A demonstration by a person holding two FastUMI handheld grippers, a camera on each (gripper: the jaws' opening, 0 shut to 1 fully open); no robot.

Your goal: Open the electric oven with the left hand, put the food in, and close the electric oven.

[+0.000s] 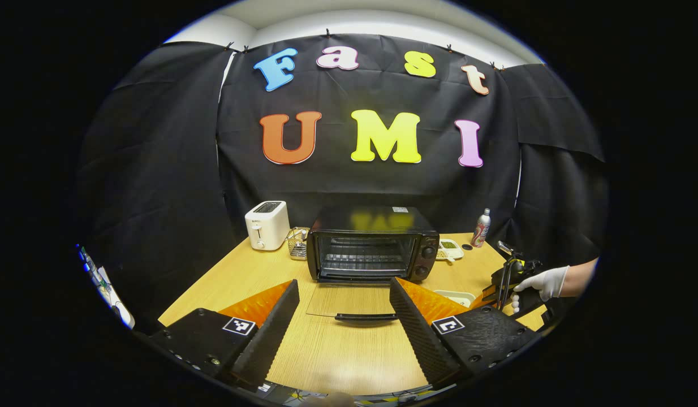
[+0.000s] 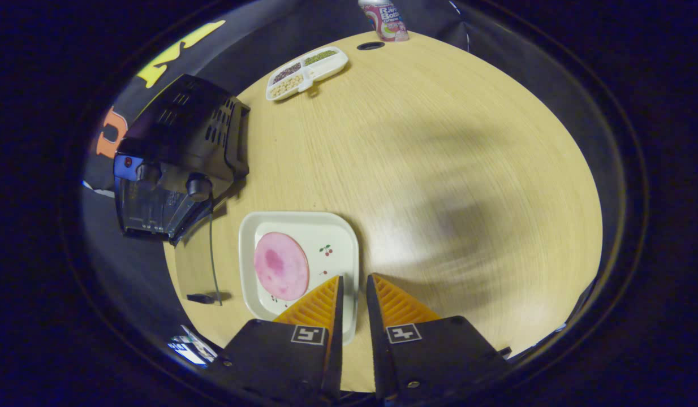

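Oven open, right gripper closing in on the plate.

The electric oven [image 1: 371,244] stands mid-bench with its door [image 1: 352,302] folded flat. The left gripper [image 1: 343,294] hangs spread before it, holding nothing. The right gripper [image 2: 352,282] is nearly closed astride the plate [image 2: 340,226] rim, pinch uncertain; the ham slice [image 2: 281,265] lies just left, oven beyond.

Plate [image 2: 326,226] near edge hidden behind right gripper [image 2: 353,282]; can [image 2: 384,20] top cut off.
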